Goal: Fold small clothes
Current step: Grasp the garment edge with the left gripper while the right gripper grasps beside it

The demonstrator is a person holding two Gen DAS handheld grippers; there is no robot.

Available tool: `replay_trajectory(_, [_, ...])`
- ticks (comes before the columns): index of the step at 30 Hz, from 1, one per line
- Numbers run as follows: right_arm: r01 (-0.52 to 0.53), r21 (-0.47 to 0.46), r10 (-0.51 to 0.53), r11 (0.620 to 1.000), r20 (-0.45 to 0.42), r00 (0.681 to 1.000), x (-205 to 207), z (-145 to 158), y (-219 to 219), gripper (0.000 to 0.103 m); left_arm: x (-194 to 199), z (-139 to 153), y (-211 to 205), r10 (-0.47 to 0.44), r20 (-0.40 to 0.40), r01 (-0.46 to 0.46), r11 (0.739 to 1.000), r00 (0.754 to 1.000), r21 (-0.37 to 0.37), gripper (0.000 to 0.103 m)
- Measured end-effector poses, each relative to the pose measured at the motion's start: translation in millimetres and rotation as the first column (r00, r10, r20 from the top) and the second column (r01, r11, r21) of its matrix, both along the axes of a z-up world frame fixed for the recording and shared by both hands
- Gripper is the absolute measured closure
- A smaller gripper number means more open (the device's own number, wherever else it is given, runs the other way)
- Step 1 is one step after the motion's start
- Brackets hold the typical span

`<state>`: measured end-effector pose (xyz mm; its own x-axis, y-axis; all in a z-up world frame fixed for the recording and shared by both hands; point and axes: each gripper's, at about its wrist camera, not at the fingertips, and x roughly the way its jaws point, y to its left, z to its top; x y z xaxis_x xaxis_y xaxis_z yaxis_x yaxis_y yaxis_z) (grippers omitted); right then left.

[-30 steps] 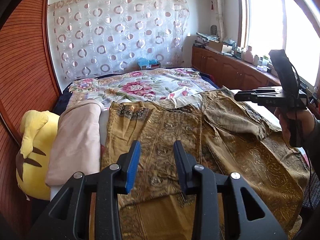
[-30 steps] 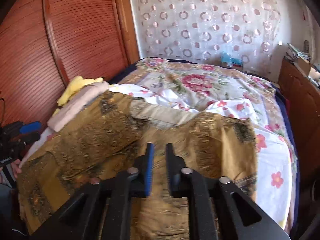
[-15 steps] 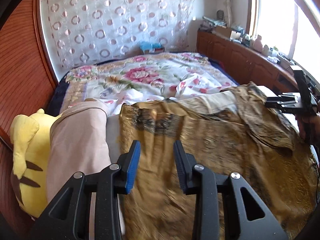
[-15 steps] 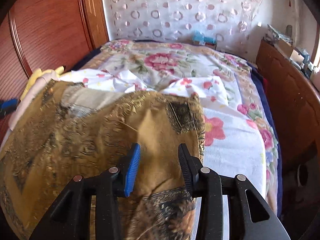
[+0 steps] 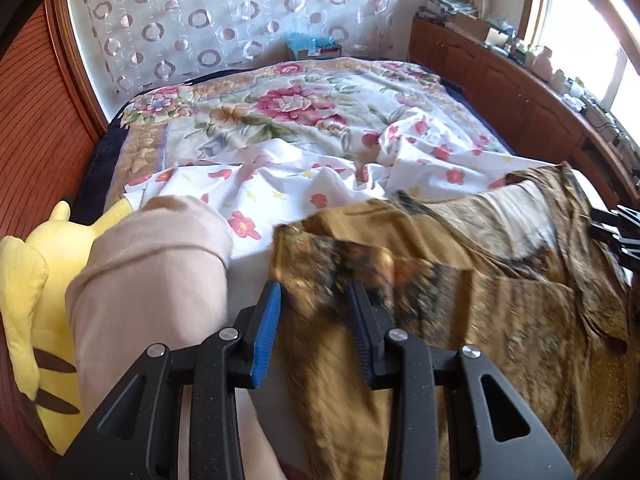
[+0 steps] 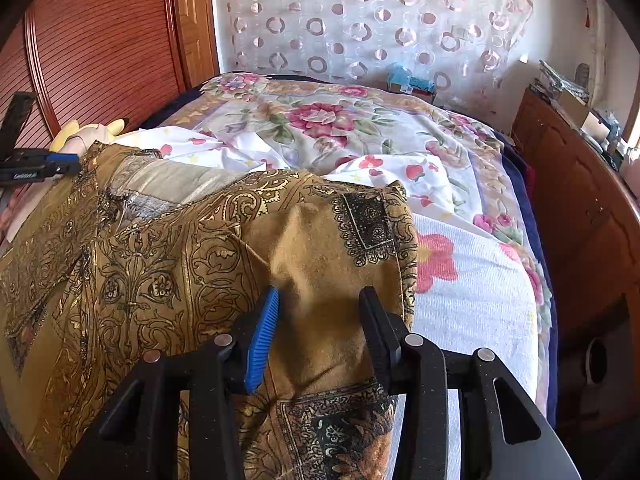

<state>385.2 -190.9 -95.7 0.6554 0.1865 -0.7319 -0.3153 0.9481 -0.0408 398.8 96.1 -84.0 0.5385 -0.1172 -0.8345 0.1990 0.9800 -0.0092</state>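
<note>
A gold-brown garment (image 5: 460,292) with black ornamental print lies spread across the near part of the bed. My left gripper (image 5: 316,306) hovers low over the garment's far left corner, fingers apart, with the blurred cloth edge beneath and between them. My right gripper (image 6: 320,308) is over the garment (image 6: 168,280) near its far right corner; its jaws are opening, a raised fold of cloth stands between them, and the pads do not press on it. Each gripper shows in the other's view: the right gripper (image 5: 618,236) at the right edge, the left gripper (image 6: 56,166) at the left.
A folded beige cloth (image 5: 152,280) and a yellow plush toy (image 5: 28,280) lie left of the garment. A crumpled white flowered sheet (image 5: 320,184) lies behind it on the floral bedspread (image 5: 288,100). Wooden cabinets (image 6: 580,200) run along the right, a ribbed wooden door (image 6: 100,48) along the left.
My left gripper has swung left and down, from the garment's middle to its far left corner. My right gripper has moved to the far right corner and its jaws have widened.
</note>
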Motion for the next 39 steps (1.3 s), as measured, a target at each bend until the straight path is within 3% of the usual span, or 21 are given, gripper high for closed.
replay_trajectory(11, [0.0,0.0,0.0,1.0,0.0,1.0,0,0,0,0.059,19,-4,4,-0.004,-0.032,0.004,1.0,0.999,-0.003,0.068])
replay_trajectory(16, [-0.001,0.008,0.001,1.0,-0.001,1.0,-9,4,-5,0.059,28,-3,12,-0.01,-0.063,0.006,0.998,0.998,-0.069,0.068])
replay_trajectory(20, [-0.002,0.021,0.002,1.0,-0.005,1.0,-7,4,-7,0.059,27,-3,10,-0.018,-0.055,0.015,0.999,0.998,-0.051,0.068])
replay_trajectory(32, [0.089,0.013,-0.088,0.996,-0.015,0.996,35,10,-27,0.059,23,-3,9,-0.021,-0.031,0.019,0.999,0.999,-0.046,0.068])
replay_trajectory(37, [0.115,0.066,-0.112,0.991,-0.049,0.993,54,5,-32,0.06,18,-3,6,-0.028,0.016,0.029,0.999,0.999,-0.029,0.088])
replay_trajectory(38, [0.115,0.063,-0.112,0.991,-0.051,0.992,56,5,-31,0.063,16,-3,6,-0.028,0.021,0.028,0.999,0.999,-0.027,0.091])
replay_trajectory(39, [0.1,0.073,-0.097,0.992,-0.052,0.994,57,6,-29,0.076,14,-2,5,-0.03,0.027,0.031,0.999,0.999,-0.026,0.096])
